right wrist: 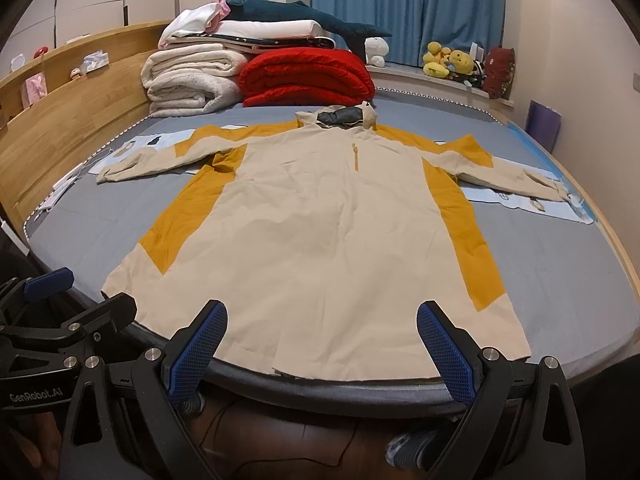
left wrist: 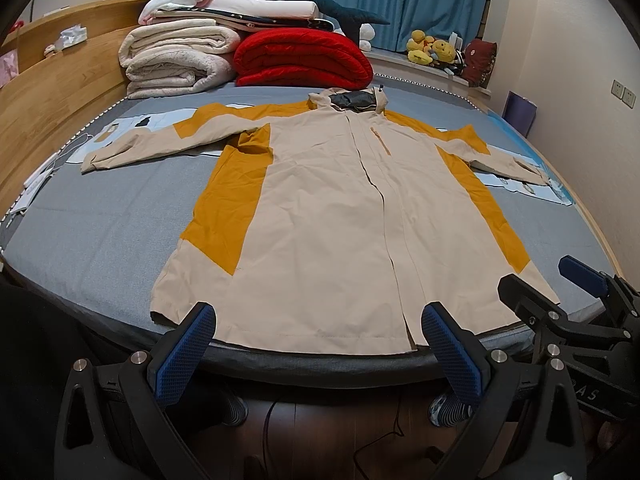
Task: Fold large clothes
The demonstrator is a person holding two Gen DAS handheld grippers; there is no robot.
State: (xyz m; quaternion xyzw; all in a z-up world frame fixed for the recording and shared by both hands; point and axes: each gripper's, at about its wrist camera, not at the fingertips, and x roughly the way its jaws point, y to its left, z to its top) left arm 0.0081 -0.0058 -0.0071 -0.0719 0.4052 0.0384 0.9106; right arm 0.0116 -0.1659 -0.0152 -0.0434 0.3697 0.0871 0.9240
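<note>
A beige and mustard hooded jacket (left wrist: 328,216) (right wrist: 328,232) lies flat and front-up on the grey bed (left wrist: 100,220) (right wrist: 560,280), sleeves spread to both sides, hood at the far end. Its hem reaches the bed's near edge. My left gripper (left wrist: 318,338) hovers open just short of the hem, nothing between its blue pads. My right gripper (right wrist: 322,338) is open too, before the hem's right half, and empty. The right gripper (left wrist: 576,292) also shows at the right edge of the left wrist view, and the left gripper (right wrist: 52,300) at the left edge of the right wrist view.
Folded white blankets (left wrist: 180,56) and a red quilt (left wrist: 304,58) are stacked at the bed's head, with plush toys (left wrist: 436,50) on the sill. A wooden headboard (left wrist: 48,92) runs along the left. Light blue cloths (right wrist: 532,200) lie under the sleeves. A person's socked feet (left wrist: 448,408) stand on the floor below.
</note>
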